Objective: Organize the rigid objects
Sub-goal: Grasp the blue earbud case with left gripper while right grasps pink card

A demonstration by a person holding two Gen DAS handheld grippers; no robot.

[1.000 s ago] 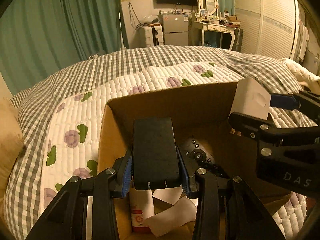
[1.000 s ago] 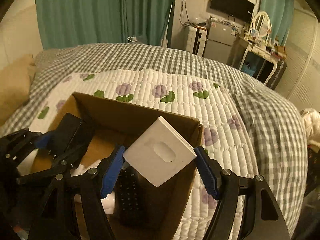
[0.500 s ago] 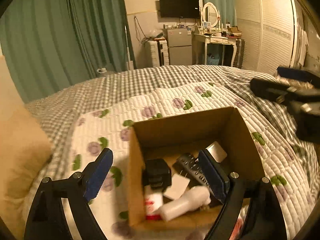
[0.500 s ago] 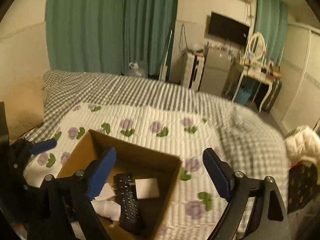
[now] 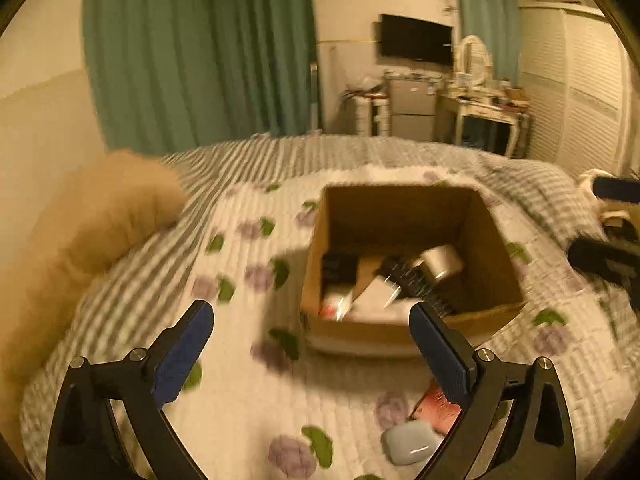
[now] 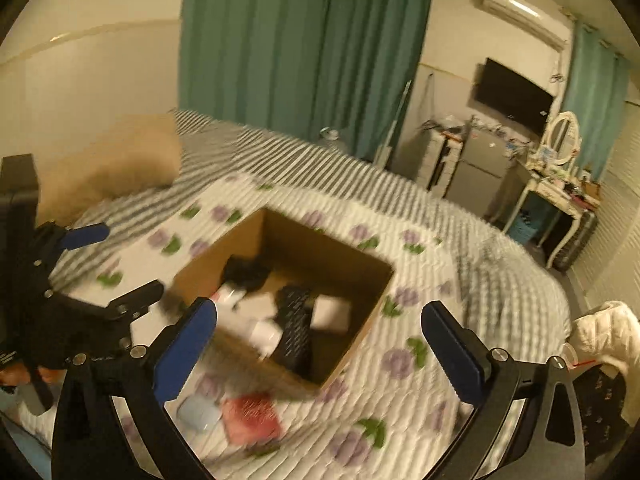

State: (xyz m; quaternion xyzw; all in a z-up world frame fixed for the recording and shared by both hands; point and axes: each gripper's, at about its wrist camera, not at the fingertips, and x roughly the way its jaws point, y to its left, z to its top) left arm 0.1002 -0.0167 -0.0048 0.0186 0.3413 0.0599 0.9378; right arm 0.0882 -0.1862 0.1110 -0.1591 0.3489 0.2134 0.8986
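Observation:
An open cardboard box [image 5: 400,204] [image 6: 360,268] stands on the quilted bed. Inside lie a black remote [image 5: 416,284] [image 6: 294,320], a black block [image 5: 340,266] [image 6: 246,272], a white box [image 5: 442,260] [image 6: 330,314] and a white bottle [image 6: 264,330]. On the quilt in front of the box lie a pale blue case [image 5: 408,442] [image 6: 198,414] and a red packet [image 5: 438,410] [image 6: 250,416]. My left gripper [image 5: 312,344] is open and empty, held back above the quilt. My right gripper [image 6: 320,344] is open and empty, above the box's near side.
A tan pillow [image 5: 92,220] [image 6: 116,160] lies at the bed's left. Green curtains [image 5: 200,52], a dresser with mirror [image 5: 480,108] and a wall TV [image 6: 512,96] stand beyond the bed. White clothing [image 6: 608,336] lies at the right.
Both grippers opened, dropping the black block and white box into the cardboard box, then drew back and up. The blue case and red packet have come into view.

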